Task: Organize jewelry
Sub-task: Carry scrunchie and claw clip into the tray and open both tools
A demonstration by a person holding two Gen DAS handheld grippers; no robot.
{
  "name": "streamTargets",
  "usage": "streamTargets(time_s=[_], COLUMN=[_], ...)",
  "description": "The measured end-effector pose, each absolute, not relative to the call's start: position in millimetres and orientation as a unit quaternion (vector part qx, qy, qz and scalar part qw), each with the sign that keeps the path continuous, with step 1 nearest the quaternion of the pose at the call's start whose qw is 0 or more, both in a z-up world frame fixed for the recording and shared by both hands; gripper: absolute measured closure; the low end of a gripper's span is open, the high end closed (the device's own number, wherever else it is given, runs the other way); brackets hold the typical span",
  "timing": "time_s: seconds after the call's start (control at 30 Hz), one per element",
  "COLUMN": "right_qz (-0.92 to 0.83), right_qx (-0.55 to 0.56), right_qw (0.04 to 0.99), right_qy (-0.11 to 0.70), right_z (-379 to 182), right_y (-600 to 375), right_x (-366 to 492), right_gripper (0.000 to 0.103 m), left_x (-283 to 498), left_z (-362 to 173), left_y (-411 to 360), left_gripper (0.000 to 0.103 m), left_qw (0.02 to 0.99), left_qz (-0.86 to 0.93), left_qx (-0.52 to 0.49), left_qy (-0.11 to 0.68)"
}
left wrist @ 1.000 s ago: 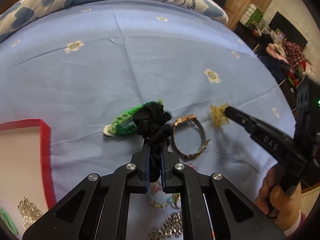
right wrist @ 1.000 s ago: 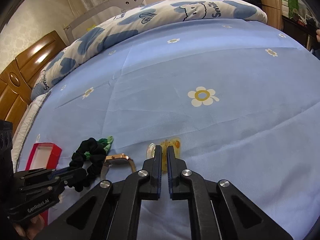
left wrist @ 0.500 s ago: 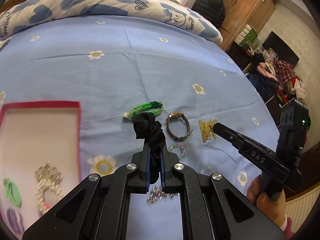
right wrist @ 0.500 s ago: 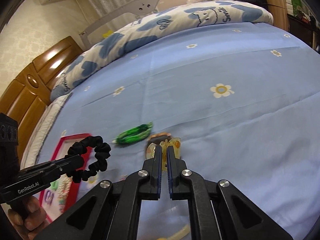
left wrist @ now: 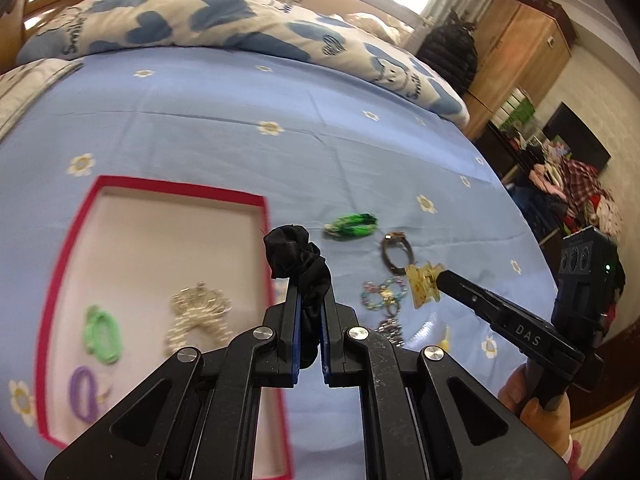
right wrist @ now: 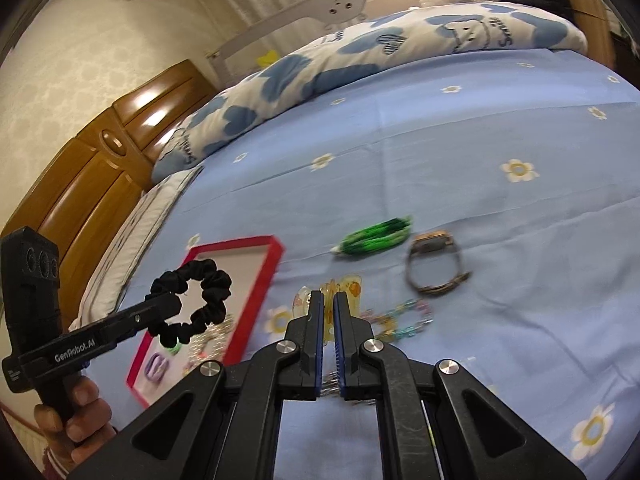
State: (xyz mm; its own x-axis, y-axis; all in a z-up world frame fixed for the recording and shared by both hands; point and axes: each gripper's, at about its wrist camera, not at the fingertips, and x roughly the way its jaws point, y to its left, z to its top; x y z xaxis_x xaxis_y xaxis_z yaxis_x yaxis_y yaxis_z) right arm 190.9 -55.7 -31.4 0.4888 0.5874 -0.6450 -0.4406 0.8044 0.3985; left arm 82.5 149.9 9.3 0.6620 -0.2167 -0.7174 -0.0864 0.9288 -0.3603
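My left gripper (left wrist: 308, 298) is shut on a black scrunchie (left wrist: 298, 258) and holds it in the air by the right rim of the red-edged tray (left wrist: 68, 248). From the right wrist view the scrunchie (right wrist: 196, 300) hangs over the tray (right wrist: 256, 296). My right gripper (right wrist: 329, 300) is shut on a yellow hair claw clip (right wrist: 348, 286), lifted above the sheet; the clip also shows in the left wrist view (left wrist: 422, 286). A green braided bracelet (left wrist: 352, 226), a watch (left wrist: 396, 252) and a pastel chain bracelet (left wrist: 380, 294) lie on the blue sheet.
The tray holds a silver chain (left wrist: 200, 316), a green hair tie (left wrist: 102, 334) and a purple hair tie (left wrist: 84, 394). Another silver chain (left wrist: 392, 330) lies near the right gripper. A folded quilt (left wrist: 240, 28) lies at the bed's far end. Wardrobe and clutter stand on the right.
Both grippers have risen and pulled back from the sheet. The left one carried the scrunchie left to the tray's edge; the right one lifted the yellow clip off the sheet.
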Motion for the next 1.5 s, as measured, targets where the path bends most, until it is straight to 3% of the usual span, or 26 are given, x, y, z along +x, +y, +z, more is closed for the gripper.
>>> streamTargets(time_s=[0.67, 1.5], right_qz=[0.373, 0.369], right_qx=[0.054, 0.019], right_qw=[0.828, 0.809], right_qy=[0.416, 0.457], right_z=[-32.2, -87.1], right_y=[39.7, 142.8], right_x=[159.9, 212.5], right_gripper=[0.099, 0.099], left_x=[37.5, 92.4], left_z=[-1.1, -62.9], left_y=[224.3, 281.2], left_gripper=[0.097, 0.097], left_qw=[0.892, 0.866], left_qz=[0.026, 0.069], left_qx=[-0.213, -0.221], left_qy=[0.398, 0.444])
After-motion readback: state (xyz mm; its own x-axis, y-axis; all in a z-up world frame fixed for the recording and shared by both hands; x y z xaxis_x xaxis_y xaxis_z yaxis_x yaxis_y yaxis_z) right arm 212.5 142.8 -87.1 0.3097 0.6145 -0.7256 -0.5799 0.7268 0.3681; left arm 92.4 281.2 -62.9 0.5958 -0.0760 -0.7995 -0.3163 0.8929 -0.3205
